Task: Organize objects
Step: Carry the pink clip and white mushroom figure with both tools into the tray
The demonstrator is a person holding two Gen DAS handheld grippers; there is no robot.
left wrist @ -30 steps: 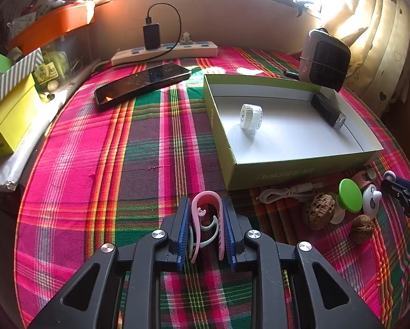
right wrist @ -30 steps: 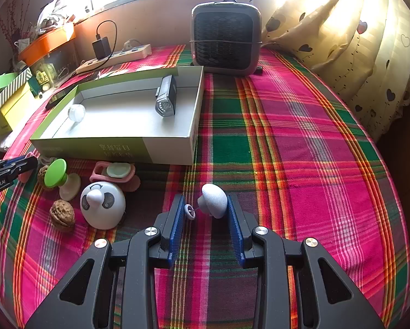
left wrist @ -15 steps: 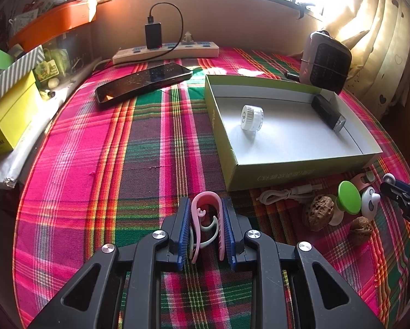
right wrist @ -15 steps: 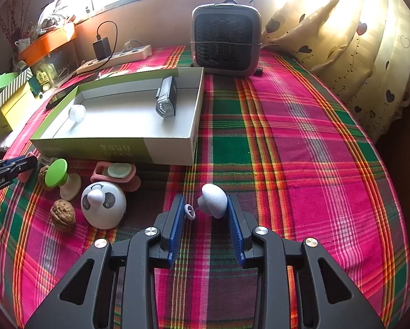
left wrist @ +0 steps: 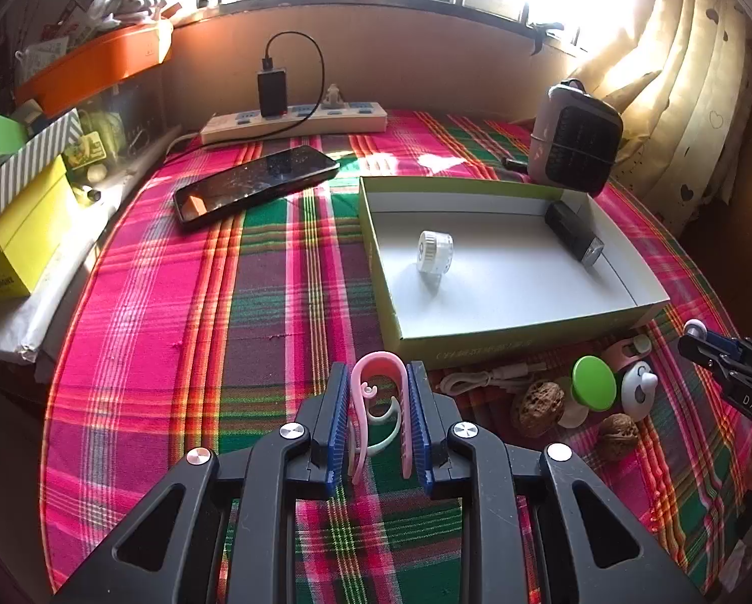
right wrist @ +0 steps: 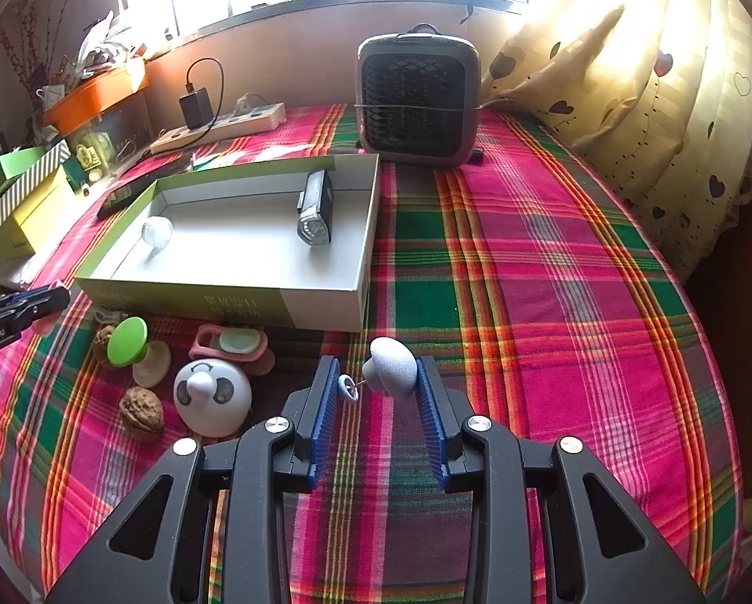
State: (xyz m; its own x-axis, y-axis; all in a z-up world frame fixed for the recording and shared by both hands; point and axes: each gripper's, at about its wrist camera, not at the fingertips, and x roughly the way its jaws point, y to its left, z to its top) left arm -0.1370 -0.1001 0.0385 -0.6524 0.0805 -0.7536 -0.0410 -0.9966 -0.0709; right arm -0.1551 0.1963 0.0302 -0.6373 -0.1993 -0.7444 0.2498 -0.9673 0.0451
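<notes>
My left gripper (left wrist: 378, 370) is shut on a pink curved clip (left wrist: 379, 355), held just above the plaid cloth in front of the open green-sided box (left wrist: 527, 340). In the right wrist view my right gripper (right wrist: 376, 365) is shut on a small white charm (right wrist: 393, 365) with a key ring, near the box's (right wrist: 225, 302) right front corner. Inside the box lie a white round cap (left wrist: 434, 249) and a black device (right wrist: 315, 209). Loose before the box are a walnut (right wrist: 142, 415), a panda ball (right wrist: 212, 395), a green-capped mushroom (right wrist: 127, 342), a pink case (right wrist: 230, 345) and a white cable (left wrist: 486, 377).
A phone (left wrist: 255, 183) and a power strip (left wrist: 295, 121) lie at the back left, with a small heater (right wrist: 419, 100) behind the box. A yellow box (left wrist: 18, 236) and clutter line the left edge. A curtain (right wrist: 653, 116) hangs on the right.
</notes>
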